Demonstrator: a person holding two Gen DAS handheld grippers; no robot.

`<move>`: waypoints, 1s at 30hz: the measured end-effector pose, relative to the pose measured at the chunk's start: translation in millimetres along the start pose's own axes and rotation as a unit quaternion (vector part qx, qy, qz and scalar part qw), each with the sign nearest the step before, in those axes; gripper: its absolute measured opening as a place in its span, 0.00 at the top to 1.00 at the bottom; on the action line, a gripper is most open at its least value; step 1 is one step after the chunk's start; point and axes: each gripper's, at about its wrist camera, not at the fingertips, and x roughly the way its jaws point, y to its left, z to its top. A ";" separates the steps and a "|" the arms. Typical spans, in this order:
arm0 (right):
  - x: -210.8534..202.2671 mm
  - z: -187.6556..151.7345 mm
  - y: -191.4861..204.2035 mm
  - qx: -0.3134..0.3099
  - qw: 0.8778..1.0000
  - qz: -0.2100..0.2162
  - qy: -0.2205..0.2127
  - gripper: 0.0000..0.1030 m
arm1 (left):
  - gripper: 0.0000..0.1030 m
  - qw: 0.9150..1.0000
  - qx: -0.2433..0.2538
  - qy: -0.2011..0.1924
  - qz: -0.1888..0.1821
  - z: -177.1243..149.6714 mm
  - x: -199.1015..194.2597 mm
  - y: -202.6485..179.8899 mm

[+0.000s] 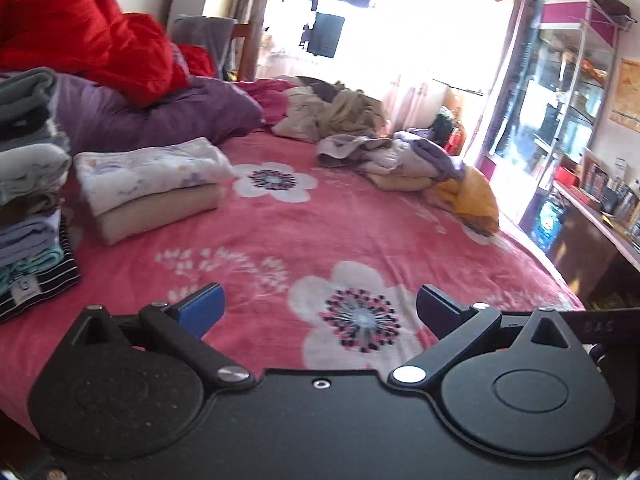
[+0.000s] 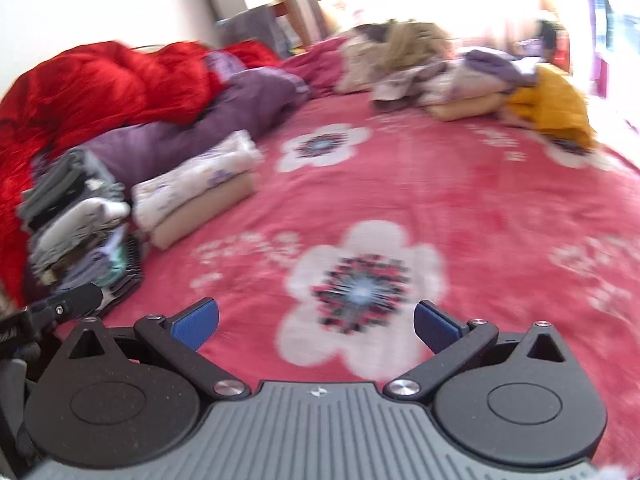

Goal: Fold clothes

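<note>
Left claw (image 1: 320, 304) and right claw (image 2: 316, 320) both spread wide, nothing btwn pads, over pink floral bed (image 1: 360, 240). Unfolded clothes pile (image 1: 400, 156) upper right of center, well apart from claws. Folded stack (image 1: 148, 184) at mid-left.

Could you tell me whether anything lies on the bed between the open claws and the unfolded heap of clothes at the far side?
Nothing visible does. Only bare pink bedspread separates the left claw and right claw from the unfolded heap; the folded stacks sit off to the left.
</note>
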 end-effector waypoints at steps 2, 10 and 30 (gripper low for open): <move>-11.0 -10.7 -12.0 0.000 0.999 -0.041 0.002 0.00 | 0.00 1.000 0.012 -0.002 -0.006 -0.3 1.0 -21.3; -44.6 -34.8 -62.2 0.027 0.991 -0.129 0.009 0.00 | 0.00 0.998 0.050 0.047 -0.002 -9.3 16.8 -88.0; -84.3 -40.2 -110.5 0.031 0.991 -0.128 0.017 0.00 | 0.00 0.989 0.108 0.073 0.065 -18.0 29.8 -160.3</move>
